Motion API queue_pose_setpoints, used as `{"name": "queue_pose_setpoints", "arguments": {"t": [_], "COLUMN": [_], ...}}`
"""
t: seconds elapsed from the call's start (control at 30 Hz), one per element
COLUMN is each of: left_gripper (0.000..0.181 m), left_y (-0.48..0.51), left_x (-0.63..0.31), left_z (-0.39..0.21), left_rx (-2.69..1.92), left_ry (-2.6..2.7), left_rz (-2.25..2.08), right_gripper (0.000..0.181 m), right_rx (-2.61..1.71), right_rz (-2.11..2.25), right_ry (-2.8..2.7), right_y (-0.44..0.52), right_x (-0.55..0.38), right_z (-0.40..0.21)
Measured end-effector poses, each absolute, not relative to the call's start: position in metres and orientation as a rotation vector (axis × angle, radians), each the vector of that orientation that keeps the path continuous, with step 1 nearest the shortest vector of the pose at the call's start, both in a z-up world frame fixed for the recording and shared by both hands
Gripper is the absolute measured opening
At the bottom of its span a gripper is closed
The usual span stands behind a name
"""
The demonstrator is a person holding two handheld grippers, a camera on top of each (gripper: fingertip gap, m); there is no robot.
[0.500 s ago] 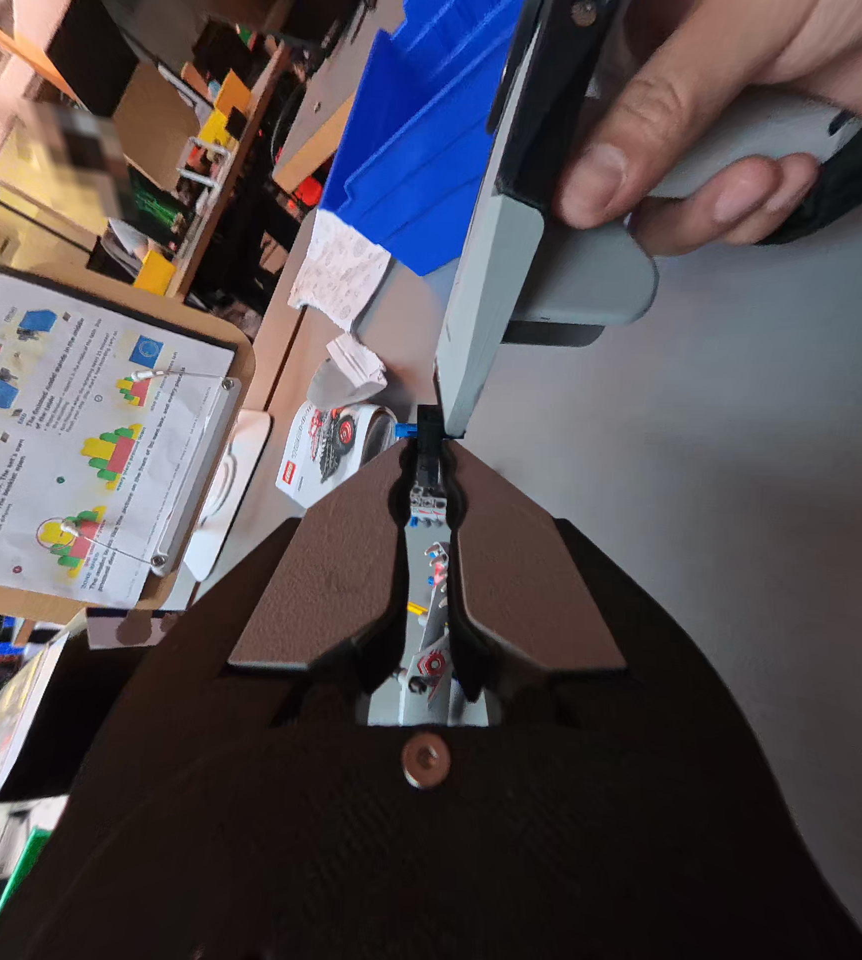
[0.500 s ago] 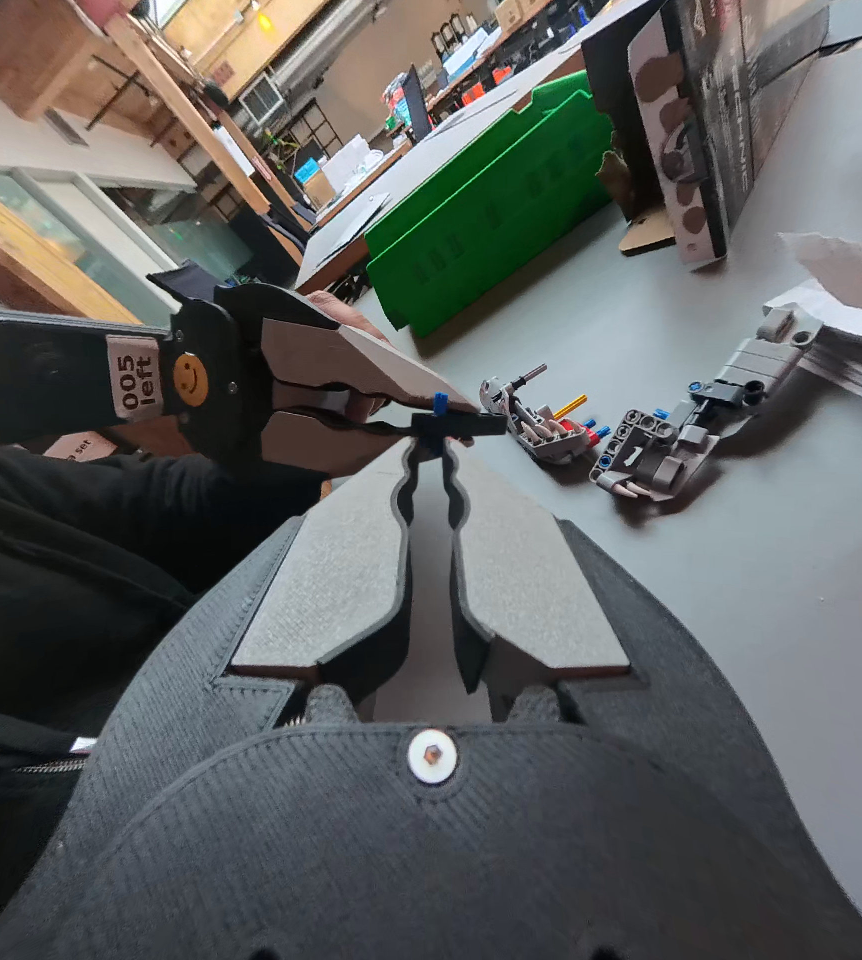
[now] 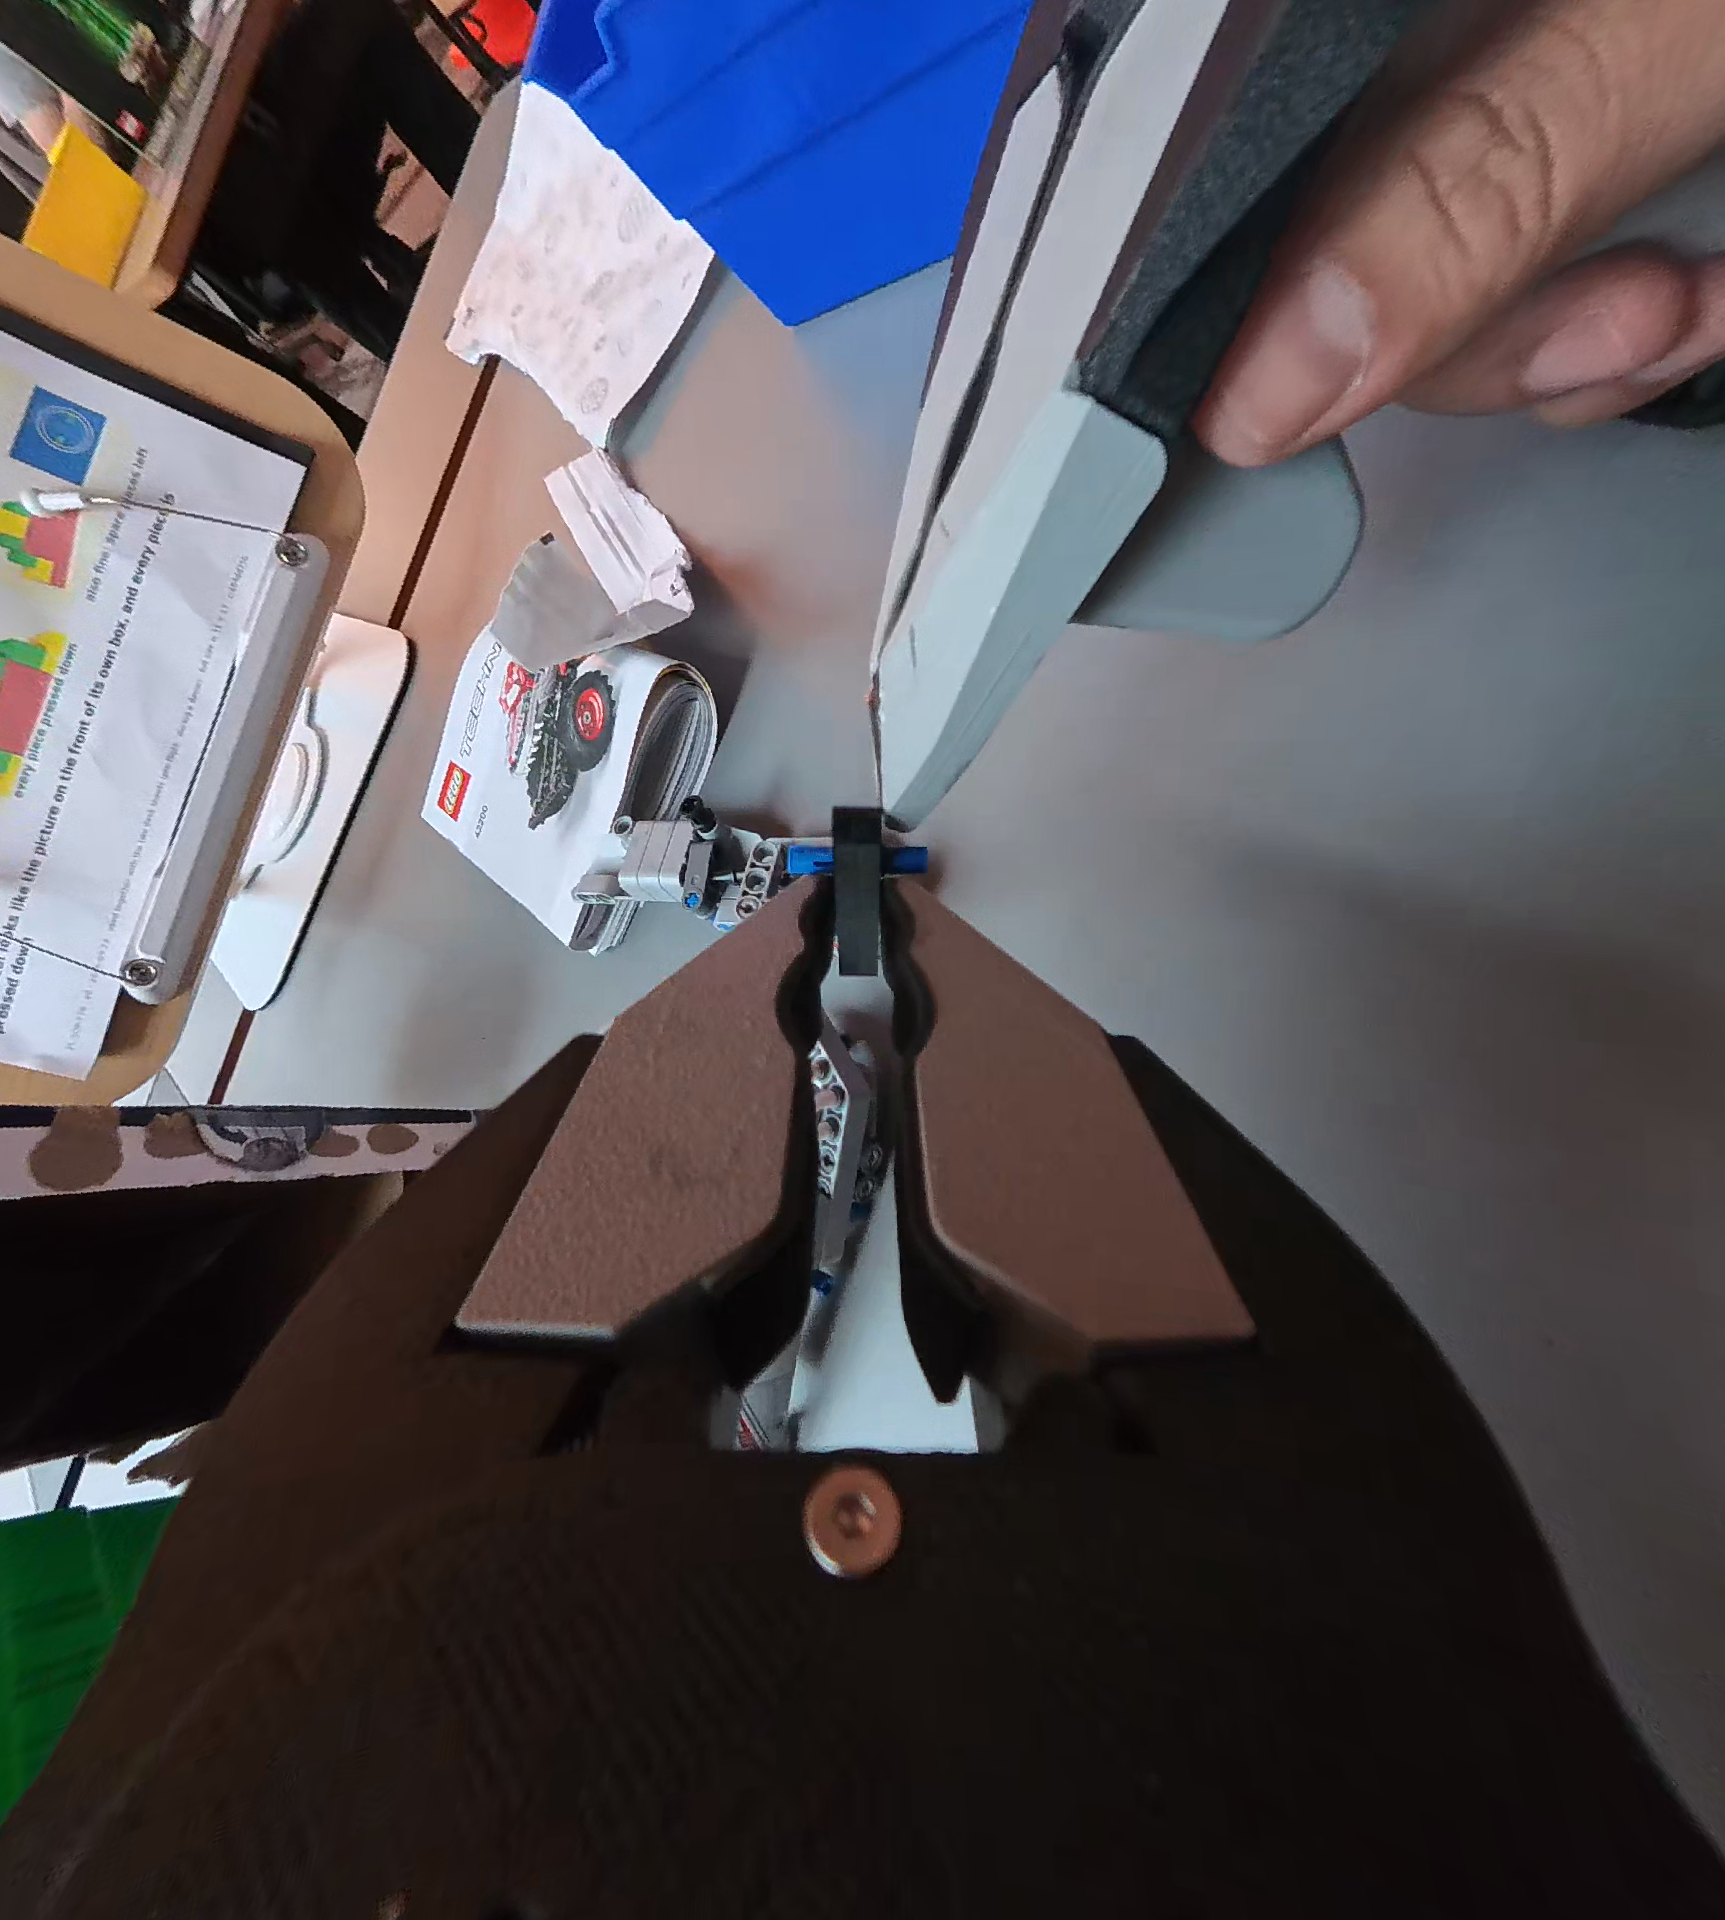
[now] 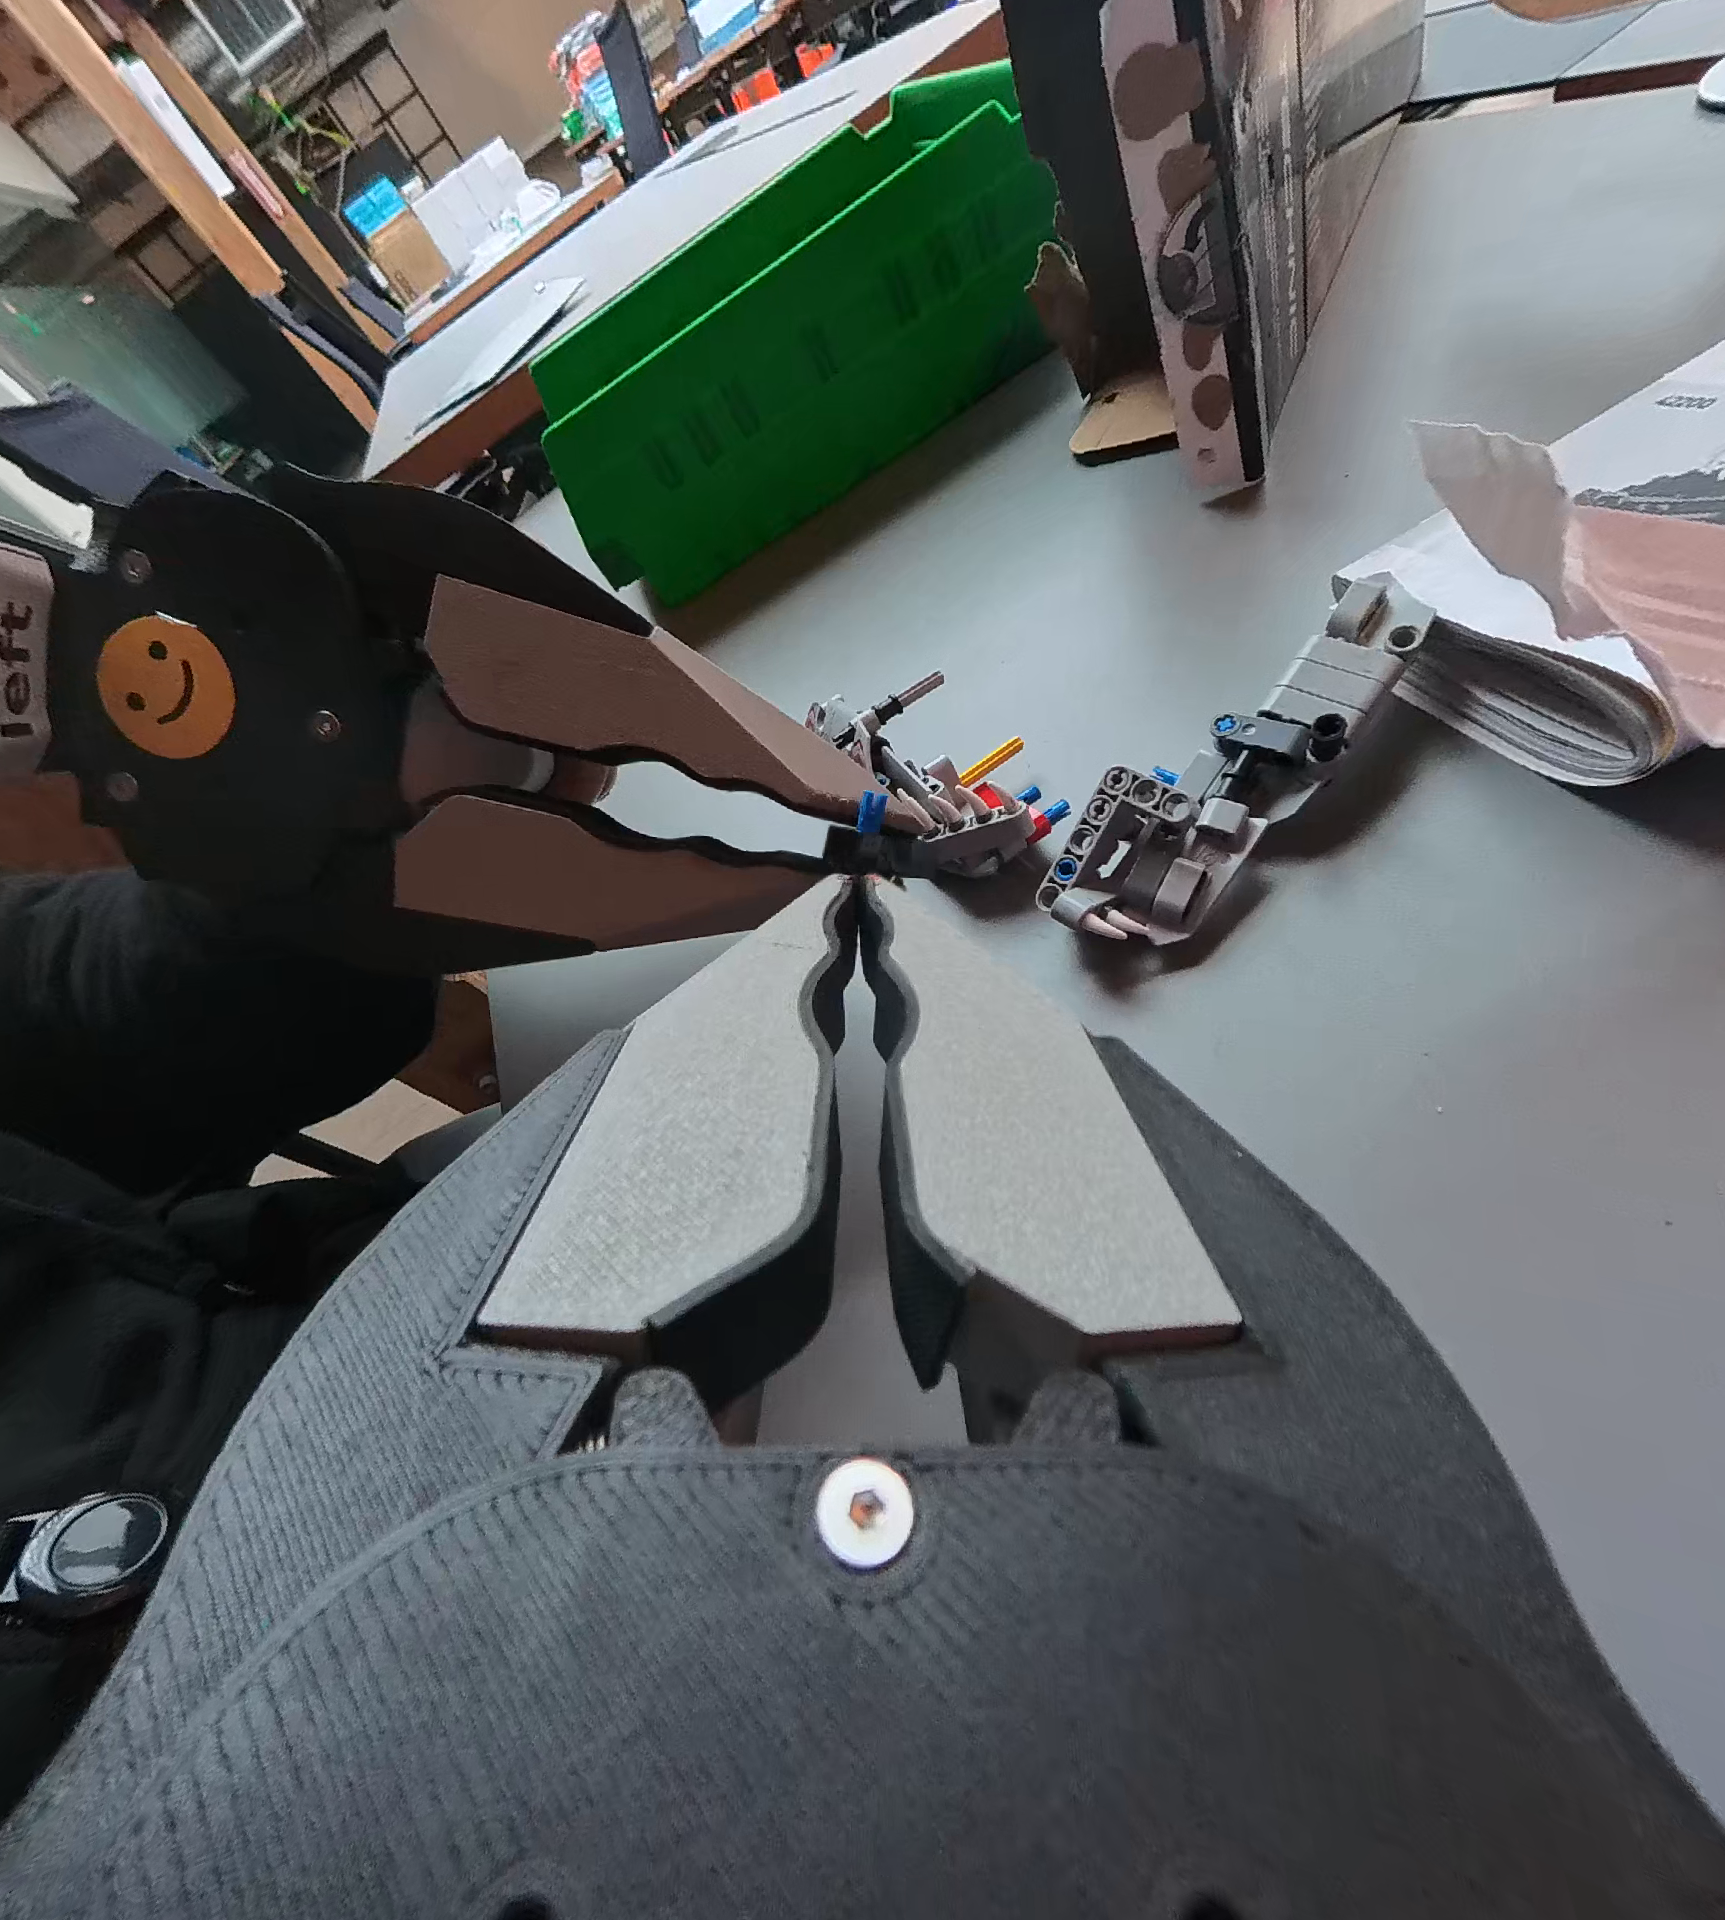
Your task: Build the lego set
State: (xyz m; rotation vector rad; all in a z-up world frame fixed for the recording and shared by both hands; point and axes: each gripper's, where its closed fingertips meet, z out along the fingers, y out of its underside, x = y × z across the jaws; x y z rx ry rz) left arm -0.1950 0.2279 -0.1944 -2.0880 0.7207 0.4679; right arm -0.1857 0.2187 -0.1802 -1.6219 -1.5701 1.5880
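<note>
Grey tabletop (image 4: 1460, 1039), workshop behind. Left tool (image 3: 856, 914) is clamped on a black beam (image 3: 856, 894) with a blue pin (image 3: 905, 858) through it. Right tool (image 4: 856, 891), fingers pressed together with nothing between them, has its tips touching that beam. Two grey sub-assemblies (image 4: 1149, 842) lie just beyond; booklet (image 4: 1564, 665) to the right, green bin (image 4: 796, 332) farther back.

Open grey tabletop (image 4: 1460, 1091) lies to the right of the right claw (image 4: 856, 902), free for passage. Ahead, the left claw (image 4: 863, 831) crosses directly in front of its tips, nearly touching. Just beyond sit two part-built grey assemblies (image 4: 1138, 842), near each other. The instruction booklet (image 4: 1523, 665) blocks the far right; the green bin (image 4: 785, 343) and upright box (image 4: 1242, 208) wall off the back.
</note>
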Motion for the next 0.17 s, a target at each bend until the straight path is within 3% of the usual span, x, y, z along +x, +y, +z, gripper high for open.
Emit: {"name": "queue_pose_setpoints", "arguments": {"t": [0.03, 0.17], "left_gripper": [0.005, 0.004], "left_y": [0.228, 0.2275], "left_x": [-0.1953, -0.197], "left_z": [-0.1952, -0.2009], "left_rx": [-2.09, -2.12], "left_ry": [0.721, 0.707], "left_rz": [0.468, 0.432], "right_gripper": [0.0, 0.0], "right_rx": [-1.621, -1.612], "right_rz": [1.579, 1.599], "right_ry": [-1.571, -1.546], "right_y": [0.2192, 0.2196], "right_x": [-0.1857, -0.1855], "right_z": [-0.1805, -0.1766]}}
